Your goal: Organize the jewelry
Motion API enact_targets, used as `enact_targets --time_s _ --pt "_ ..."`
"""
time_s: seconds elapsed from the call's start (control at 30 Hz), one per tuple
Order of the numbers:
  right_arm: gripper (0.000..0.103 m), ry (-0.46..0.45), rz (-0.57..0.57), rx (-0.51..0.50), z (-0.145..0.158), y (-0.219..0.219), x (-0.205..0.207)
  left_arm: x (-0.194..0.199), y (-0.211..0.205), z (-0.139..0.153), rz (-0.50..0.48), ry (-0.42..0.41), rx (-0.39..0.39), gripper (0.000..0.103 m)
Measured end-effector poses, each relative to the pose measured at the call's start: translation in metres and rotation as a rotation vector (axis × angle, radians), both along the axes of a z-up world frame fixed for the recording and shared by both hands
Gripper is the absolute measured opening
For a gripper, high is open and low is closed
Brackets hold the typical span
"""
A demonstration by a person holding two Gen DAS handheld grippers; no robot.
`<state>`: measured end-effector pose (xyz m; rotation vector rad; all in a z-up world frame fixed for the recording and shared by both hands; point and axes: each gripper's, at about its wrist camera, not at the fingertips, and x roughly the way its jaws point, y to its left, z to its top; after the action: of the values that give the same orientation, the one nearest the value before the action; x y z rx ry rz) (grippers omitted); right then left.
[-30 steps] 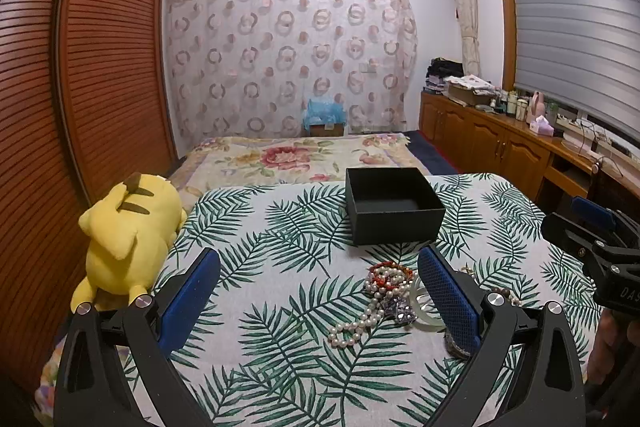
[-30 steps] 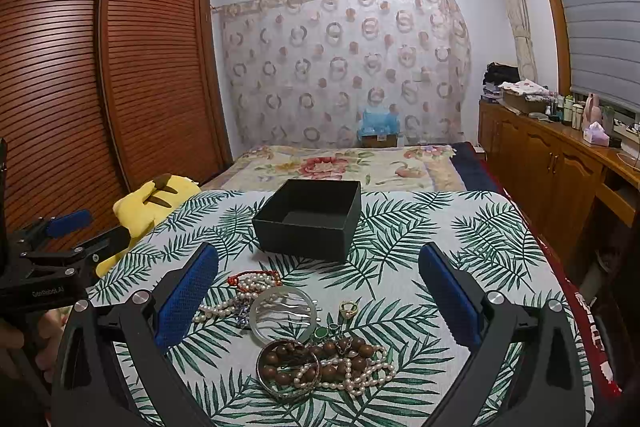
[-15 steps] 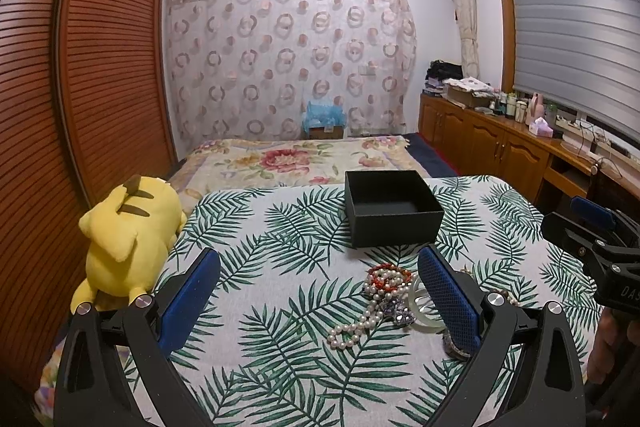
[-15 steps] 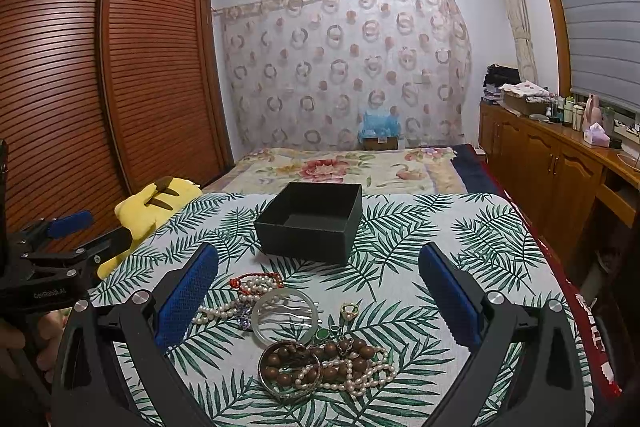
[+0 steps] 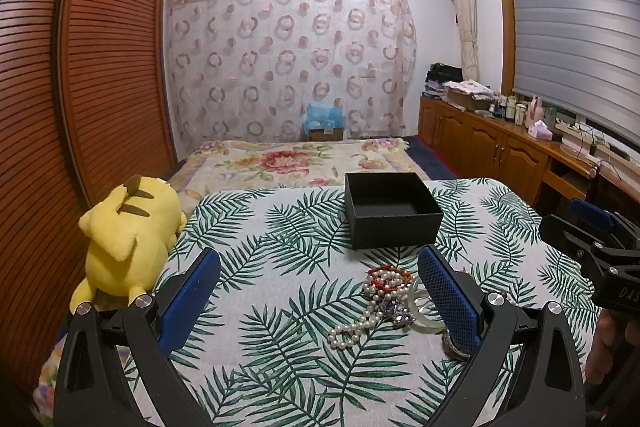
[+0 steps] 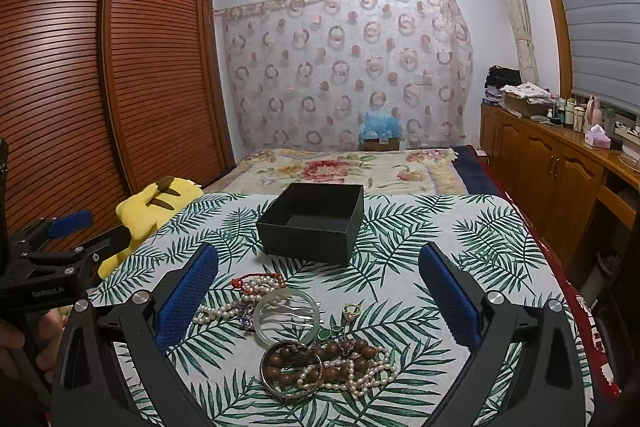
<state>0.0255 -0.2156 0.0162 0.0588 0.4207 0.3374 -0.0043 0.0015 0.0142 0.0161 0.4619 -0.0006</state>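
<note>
Almost nothing differs from half a second ago: both grippers hover in the same places above the table (image 6: pixel 460 219) with its palm-leaf cloth, and the jewelry lies as it did.

The left gripper (image 5: pixel 320 301) has its jaws spread wide and holds nothing; its blue pads (image 5: pixel 188 301) frame bare cloth at left and the edge of the jewelry at right. The right gripper (image 6: pixel 318 299) is likewise wide open and empty, with the pile lying between its fingers.

In the right wrist view the jewelry sits in a loose heap at 6 o'clock from the black box (image 6: pixel 316 223), apart from it. A red bead bracelet (image 6: pixel 256 281) lies nearest the box, touching a white pearl strand (image 6: pixel 218 311). A pale glassy bangle (image 6: pixel 286 317) rests just beside them at 3 o'clock, with a hair comb seemingly inside its ring, though the glare makes that hard to tell. A small gold ring (image 6: pixel 351 310) sits at 3 o'clock of the bangle. Nearest the camera, a metal bangle (image 6: pixel 290 371) overlaps brown wooden beads (image 6: pixel 340 351) and a second pearl strand (image 6: pixel 360 377).

The box stands open and upright, its inside dark. A yellow plush toy (image 5: pixel 128 239) lies off the table's left edge, at 9 o'clock from the box.
</note>
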Motion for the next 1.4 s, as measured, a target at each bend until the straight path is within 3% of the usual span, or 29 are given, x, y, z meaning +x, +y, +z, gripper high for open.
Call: enact_targets --time_s 1.4 --pt "0.101 -0.007 0.025 0.009 0.006 0.000 -0.002 0.004 0.012 -0.006 0.015 0.016 0.003 0.096"
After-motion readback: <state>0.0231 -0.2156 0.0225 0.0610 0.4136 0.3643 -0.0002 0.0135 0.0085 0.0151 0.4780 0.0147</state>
